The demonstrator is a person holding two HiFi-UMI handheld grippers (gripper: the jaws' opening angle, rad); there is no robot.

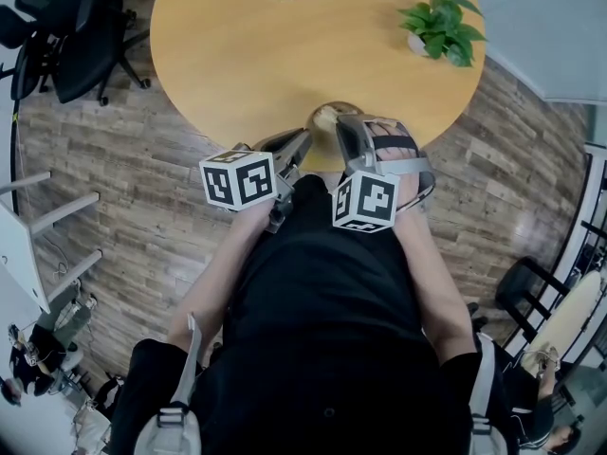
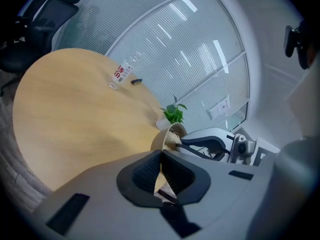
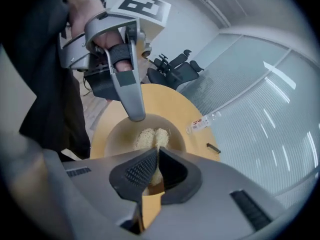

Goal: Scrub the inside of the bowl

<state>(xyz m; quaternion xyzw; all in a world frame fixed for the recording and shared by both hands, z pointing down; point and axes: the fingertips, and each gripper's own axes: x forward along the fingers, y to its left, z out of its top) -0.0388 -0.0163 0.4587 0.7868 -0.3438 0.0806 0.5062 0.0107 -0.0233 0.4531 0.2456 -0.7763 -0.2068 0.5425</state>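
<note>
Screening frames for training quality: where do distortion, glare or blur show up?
Head view: even light, bowed edges. Left gripper view: strong fisheye, light streaks glare on the glass wall, dark corners. Right gripper view: bowl and scrubber sharp, corners vignetted.

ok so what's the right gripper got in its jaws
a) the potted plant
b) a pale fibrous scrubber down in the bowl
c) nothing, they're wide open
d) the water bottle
B: in the right gripper view the right gripper is shut on a pale fibrous scrubber that reaches down inside the bowl, while the bottle sits apart on the table.
</note>
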